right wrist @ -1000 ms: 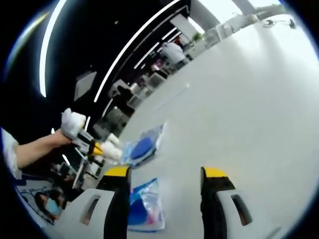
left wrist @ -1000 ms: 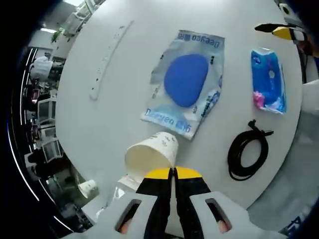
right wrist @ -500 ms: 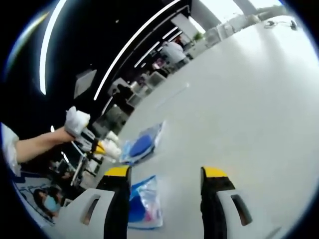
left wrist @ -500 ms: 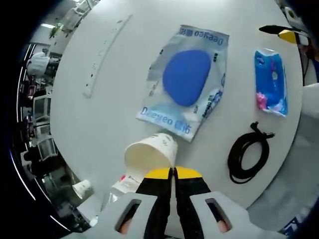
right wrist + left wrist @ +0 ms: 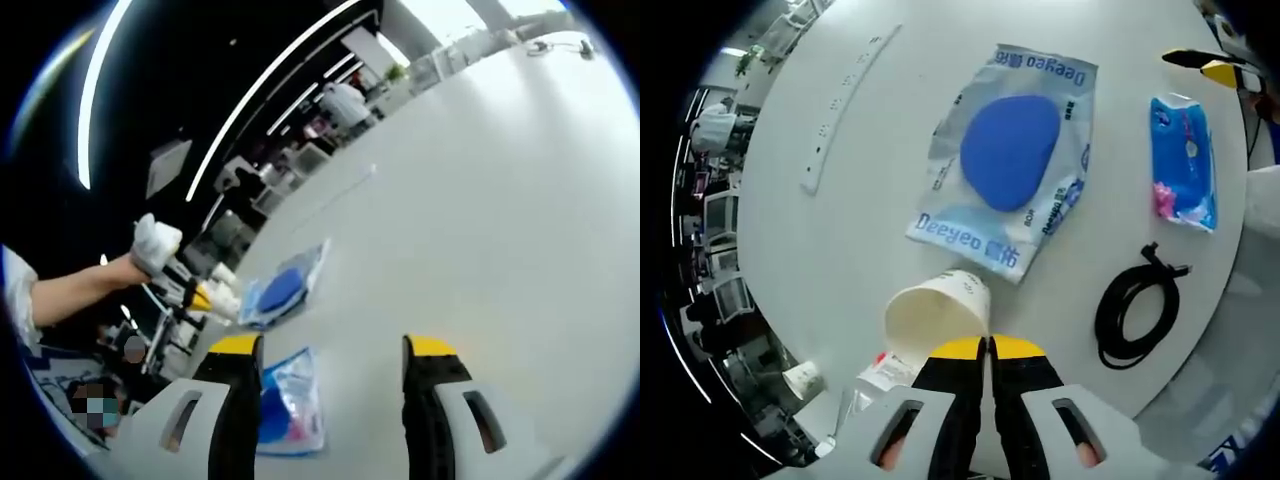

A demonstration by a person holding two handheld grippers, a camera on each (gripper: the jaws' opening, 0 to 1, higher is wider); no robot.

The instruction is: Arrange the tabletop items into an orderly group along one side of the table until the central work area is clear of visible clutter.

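Cup [image 5: 938,315] sits lower centre of left gripper view, pinched by our left gripper [image 5: 988,350], lifted off table [image 5: 870,240]. Right gripper [image 5: 328,350] jaws apart over tissue pack [image 5: 290,405]. Next we likely set cup at table edge.

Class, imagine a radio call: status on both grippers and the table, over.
Left gripper shut on paper cup. Right gripper open, above blue tissue pack. Blue pouch, black cable, white power strip scattered on table.

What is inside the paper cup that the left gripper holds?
The paper cup looks empty: only its pale inner wall shows. Its bottom is hidden behind the shut left gripper.
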